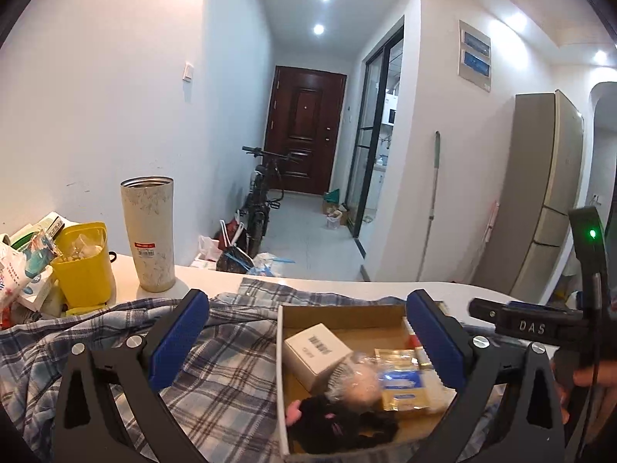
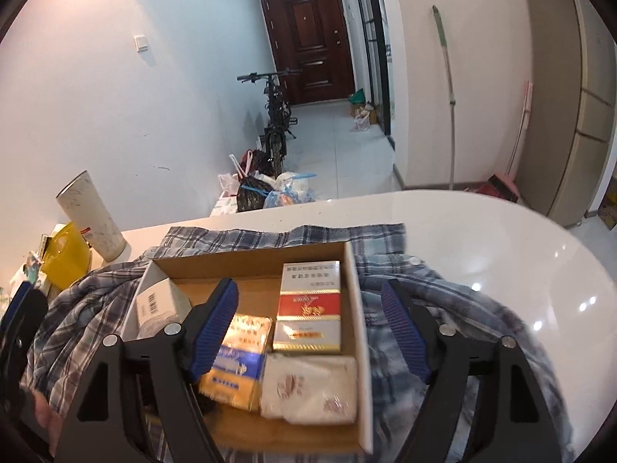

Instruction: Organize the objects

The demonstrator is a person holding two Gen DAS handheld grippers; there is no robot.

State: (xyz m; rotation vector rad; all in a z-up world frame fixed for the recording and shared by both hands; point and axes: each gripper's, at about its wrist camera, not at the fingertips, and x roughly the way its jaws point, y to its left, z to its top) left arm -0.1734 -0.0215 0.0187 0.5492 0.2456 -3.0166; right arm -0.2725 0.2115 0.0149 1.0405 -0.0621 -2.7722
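At the bottom of the left wrist view the left gripper [image 1: 304,337] has its blue pads spread wide with nothing between them, hanging above the cardboard box [image 1: 347,314] in the lower centre. In the right wrist view the right gripper [image 2: 310,332] is likewise parted and empty — its jaws straddle the box's right wall [image 2: 360,308]. Inside the box lie a white tissue pack [image 2: 310,387] nearest, a yellow-and-blue packet [image 2: 239,362] beside it on the left, a red-and-white cigarette carton [image 2: 308,308] behind, a small white barcoded box [image 1: 314,351] at the left, and a dark fabric item [image 1: 343,424] with pink patches. The box rests on a blue plaid shirt [image 1: 223,378] spread over the white table [image 2: 482,239]. Farther back at the left stand a cream tumbler [image 1: 148,231] and a yellow container [image 1: 83,264] — beyond them, a bicycle [image 1: 262,196] and a dark red door [image 1: 304,127].
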